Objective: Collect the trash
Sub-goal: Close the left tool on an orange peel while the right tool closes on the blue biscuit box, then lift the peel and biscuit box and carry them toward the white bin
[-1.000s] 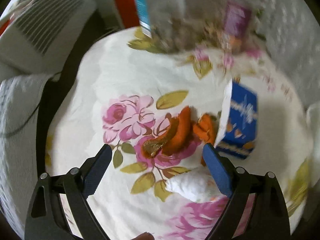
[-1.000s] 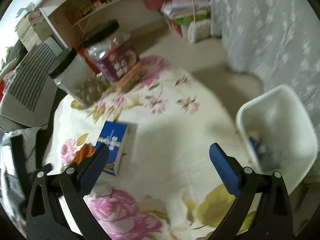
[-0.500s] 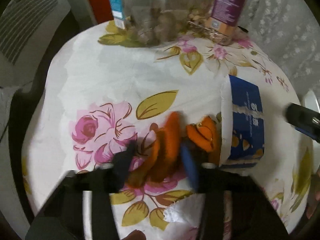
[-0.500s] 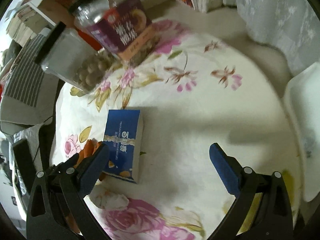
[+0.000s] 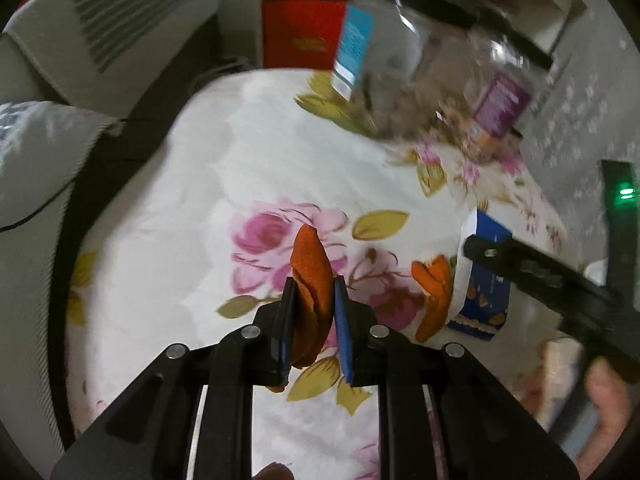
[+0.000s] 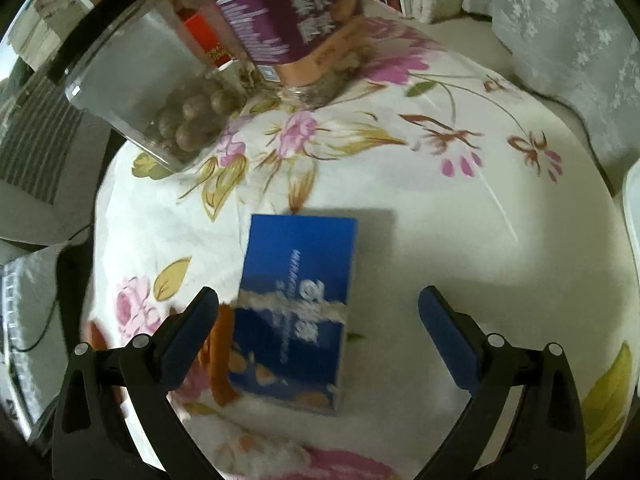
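My left gripper is shut on a large orange peel and holds it above the flowered tablecloth. A second orange peel lies on the cloth beside a blue snack box. My right gripper is open and hovers over the blue snack box, which lies flat between its fingers. Orange peel shows at the box's left edge, and a white crumpled tissue lies below it. The right gripper's arm shows in the left wrist view.
Two clear jars stand at the table's far side: one with round nuts, one with a purple label. A white bin's rim is at the right edge. A white ribbed appliance stands beyond the table.
My left gripper closed on the large orange peel and lifted it off the cloth. My right gripper moved from the white bin to over the blue box, staying open.
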The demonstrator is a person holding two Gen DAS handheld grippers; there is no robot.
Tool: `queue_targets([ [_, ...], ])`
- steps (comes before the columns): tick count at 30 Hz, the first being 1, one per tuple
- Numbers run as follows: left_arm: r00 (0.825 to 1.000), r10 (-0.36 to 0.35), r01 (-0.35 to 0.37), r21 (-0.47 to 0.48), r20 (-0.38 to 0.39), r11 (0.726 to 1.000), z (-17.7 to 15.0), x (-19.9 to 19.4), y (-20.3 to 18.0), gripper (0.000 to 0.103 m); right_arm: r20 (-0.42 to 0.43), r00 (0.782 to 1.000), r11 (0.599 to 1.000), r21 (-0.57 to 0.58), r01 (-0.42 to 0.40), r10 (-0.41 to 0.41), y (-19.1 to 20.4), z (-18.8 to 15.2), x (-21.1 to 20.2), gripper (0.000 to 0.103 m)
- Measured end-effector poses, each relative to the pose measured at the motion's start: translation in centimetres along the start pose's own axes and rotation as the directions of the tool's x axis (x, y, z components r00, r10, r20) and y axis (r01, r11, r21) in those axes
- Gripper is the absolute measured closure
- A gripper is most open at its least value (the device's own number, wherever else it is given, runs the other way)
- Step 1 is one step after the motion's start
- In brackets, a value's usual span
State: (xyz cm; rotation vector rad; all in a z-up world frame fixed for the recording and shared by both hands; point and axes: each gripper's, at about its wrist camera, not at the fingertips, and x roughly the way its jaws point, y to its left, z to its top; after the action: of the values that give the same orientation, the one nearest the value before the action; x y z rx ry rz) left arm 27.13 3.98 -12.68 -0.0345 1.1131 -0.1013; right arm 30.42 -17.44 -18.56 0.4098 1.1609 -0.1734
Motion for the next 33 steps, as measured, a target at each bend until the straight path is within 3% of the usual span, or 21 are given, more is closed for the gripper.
queue_targets([
  [2,1.0,0.006,-0.006,-0.007,0.024,1.0,-0.2,-1.2,0.4,0.085,0.024,0.999,0.999,-0.037,0.034,-0.033,0.6,0.0,0.1,0.007],
  [5,0.999,0.005,-0.004,-0.017,0.05,1.0,0.1,-2.1,0.8,0.085,0.05,0.997,0.993,-0.093,0.067,-0.063,1.3,-0.2,-0.1,0.032],
  [6,0.998,0.005,-0.004,-0.023,0.057,1.0,0.3,-2.3,0.8,0.085,0.05,0.997,0.993,-0.098,0.059,-0.055,1.3,-0.2,-0.3,0.045],
  [7,0.998,0.006,-0.004,-0.031,0.064,0.999,0.2,-2.5,0.9,0.085,0.045,0.998,0.994,-0.098,0.041,-0.036,1.3,-0.2,-0.5,0.047],
  [9,0.997,0.008,-0.004,-0.055,0.072,0.998,0.4,-3.1,1.4,0.085,0.038,0.999,0.995,-0.096,0.005,-0.001,1.1,-0.3,-1.1,0.048],
  [21,0.984,0.025,0.002,-0.151,0.178,0.988,-0.8,-8.6,2.1,0.085,0.18,0.982,0.963,-0.269,-0.011,0.062,2.5,-2.1,-9.5,0.048],
  [33,0.947,0.055,-0.011,-0.138,0.316,0.99,-2.7,-13.1,-1.3,0.085,0.343,0.922,0.944,-0.324,-0.063,0.18,0.3,-4.8,-16.5,0.048],
])
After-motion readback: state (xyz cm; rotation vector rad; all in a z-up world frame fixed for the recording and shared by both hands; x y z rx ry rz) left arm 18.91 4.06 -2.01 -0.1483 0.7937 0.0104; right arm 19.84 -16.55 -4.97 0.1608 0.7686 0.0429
